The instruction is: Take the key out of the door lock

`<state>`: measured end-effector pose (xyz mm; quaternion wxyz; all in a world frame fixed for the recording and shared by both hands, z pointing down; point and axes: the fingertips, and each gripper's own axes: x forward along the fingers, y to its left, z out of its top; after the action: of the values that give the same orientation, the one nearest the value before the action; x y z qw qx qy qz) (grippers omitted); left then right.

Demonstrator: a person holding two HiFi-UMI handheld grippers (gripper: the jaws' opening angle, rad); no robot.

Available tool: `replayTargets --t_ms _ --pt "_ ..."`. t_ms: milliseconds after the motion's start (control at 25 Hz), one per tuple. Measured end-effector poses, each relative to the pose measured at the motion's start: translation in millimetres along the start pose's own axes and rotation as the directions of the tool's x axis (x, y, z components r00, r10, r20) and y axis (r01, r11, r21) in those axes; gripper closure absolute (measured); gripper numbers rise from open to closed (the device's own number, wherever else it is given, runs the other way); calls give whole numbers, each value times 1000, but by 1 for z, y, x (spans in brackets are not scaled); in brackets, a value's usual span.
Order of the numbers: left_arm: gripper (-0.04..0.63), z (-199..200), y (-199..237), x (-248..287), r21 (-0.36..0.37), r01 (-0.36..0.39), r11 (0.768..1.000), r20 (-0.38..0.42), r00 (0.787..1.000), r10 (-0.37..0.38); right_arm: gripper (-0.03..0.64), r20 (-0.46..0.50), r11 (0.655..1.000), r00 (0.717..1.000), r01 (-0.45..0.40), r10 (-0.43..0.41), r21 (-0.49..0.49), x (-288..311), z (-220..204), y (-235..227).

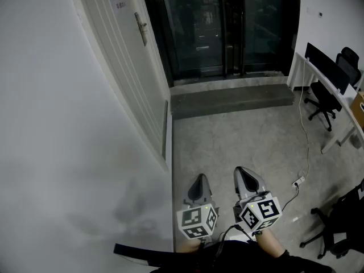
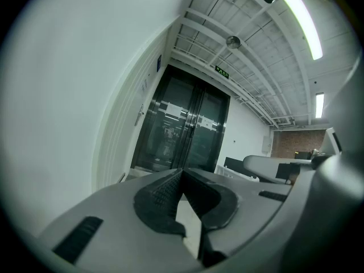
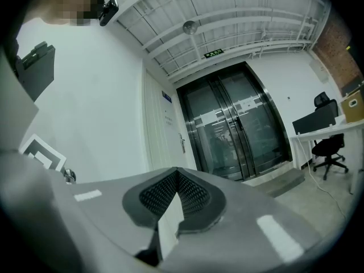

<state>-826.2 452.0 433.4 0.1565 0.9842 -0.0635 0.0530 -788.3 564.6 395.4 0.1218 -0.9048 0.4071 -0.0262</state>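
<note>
A white door (image 1: 122,67) stands in the left wall, with its handle and lock plate (image 1: 141,28) far ahead of me. At this distance no key shows in the lock. The handle is also small and distant in the left gripper view (image 2: 138,115) and in the right gripper view (image 3: 182,144). My left gripper (image 1: 199,180) and right gripper (image 1: 243,172) are side by side low in the head view, pointing forward over the floor. Both have their jaws shut tip to tip with nothing between them, as each gripper's own view shows (image 2: 181,170) (image 3: 177,170).
Dark glass double doors (image 1: 222,27) close the far end behind a grey step (image 1: 233,98). A white desk (image 1: 327,78) and black office chairs (image 1: 321,101) line the right side. A power strip with its cable (image 1: 298,181) lies on the floor, near another chair (image 1: 341,220).
</note>
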Motion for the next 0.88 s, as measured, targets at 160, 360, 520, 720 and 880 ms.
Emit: replayTargets --t_ms 160,360,520,720,880 --pt "595 -1 5 -2 4 -8 1000 -11 1000 8 617 10 1000 1000 9 -9 21 2 -1 1" --pt "595 3 13 -9 21 0 1000 -13 1000 0 617 26 998 999 42 -44 54 4 -1 2" --pt "595 6 26 -9 26 5 1000 -19 1000 -4 617 29 996 997 71 -73 60 10 -4 4" --pt "595 -4 36 -9 26 14 1000 -42 999 -13 617 -18 993 993 115 -115 -25 11 -20 12" --pt "595 -13 45 -2 21 23 1000 -60 998 -22 617 -30 991 991 133 -133 -9 18 -32 10"
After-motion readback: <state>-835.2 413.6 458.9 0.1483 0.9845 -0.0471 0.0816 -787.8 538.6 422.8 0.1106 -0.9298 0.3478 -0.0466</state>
